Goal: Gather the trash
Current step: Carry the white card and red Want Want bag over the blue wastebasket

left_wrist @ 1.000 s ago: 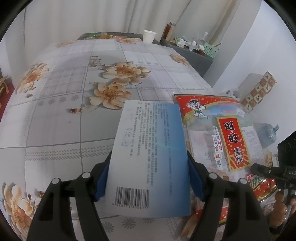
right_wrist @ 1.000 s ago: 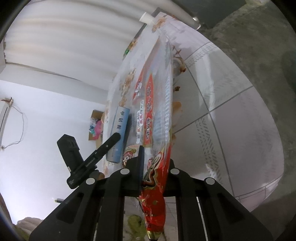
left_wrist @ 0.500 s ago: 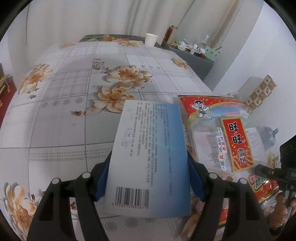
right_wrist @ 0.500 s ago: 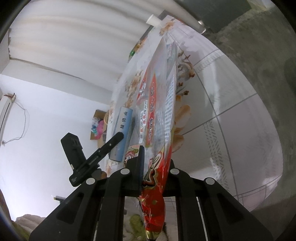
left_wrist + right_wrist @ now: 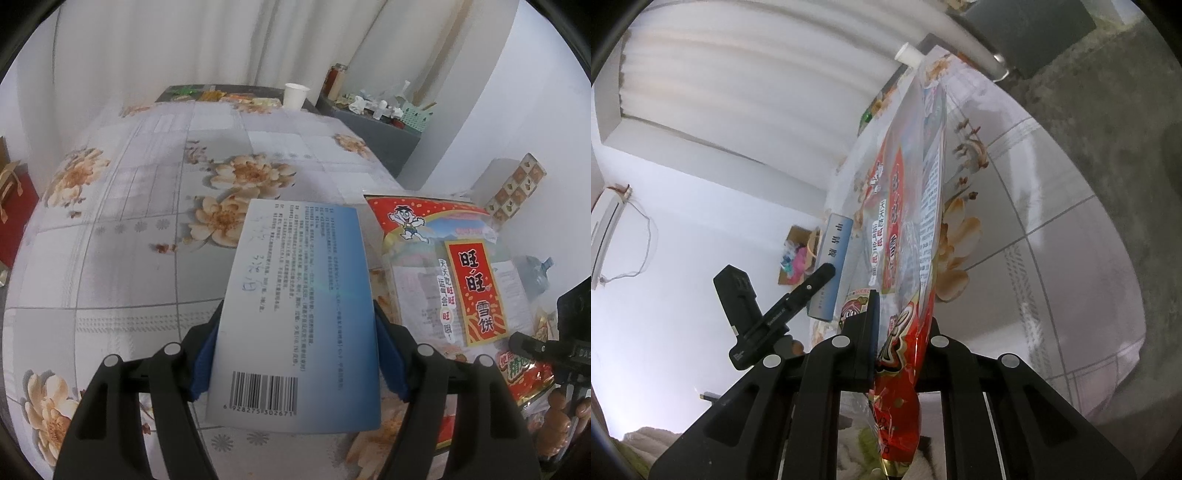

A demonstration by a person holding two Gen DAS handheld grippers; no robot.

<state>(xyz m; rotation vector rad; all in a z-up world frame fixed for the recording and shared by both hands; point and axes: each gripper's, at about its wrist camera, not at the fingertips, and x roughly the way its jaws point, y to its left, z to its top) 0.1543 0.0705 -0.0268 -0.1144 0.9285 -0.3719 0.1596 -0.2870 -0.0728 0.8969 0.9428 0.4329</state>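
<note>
My left gripper [image 5: 295, 354] is shut on a flat blue-and-white box [image 5: 299, 310] with a barcode, its blue pads pressing both long sides, held above the flowered tablecloth [image 5: 147, 229]. To its right hangs a red and clear snack bag [image 5: 458, 280], held edge-on in my right gripper [image 5: 897, 332], whose jaws are shut on the bag's red lower part [image 5: 905, 347]. In the right wrist view the blue box [image 5: 833, 266] shows left of the bag, with the left gripper's black body [image 5: 768, 314] below it.
A white paper cup [image 5: 294, 95] stands at the table's far edge beside food wrappers [image 5: 207, 94]. A dark side table [image 5: 373, 118] with bottles and a green basket sits at the back right. A red bag [image 5: 14, 206] stands at the left, a water jug [image 5: 535, 273] on the floor at the right.
The left gripper has risen a little with the box, so more of the table's far end shows. The snack bag has tilted slightly in the right gripper. Both grips are unchanged.
</note>
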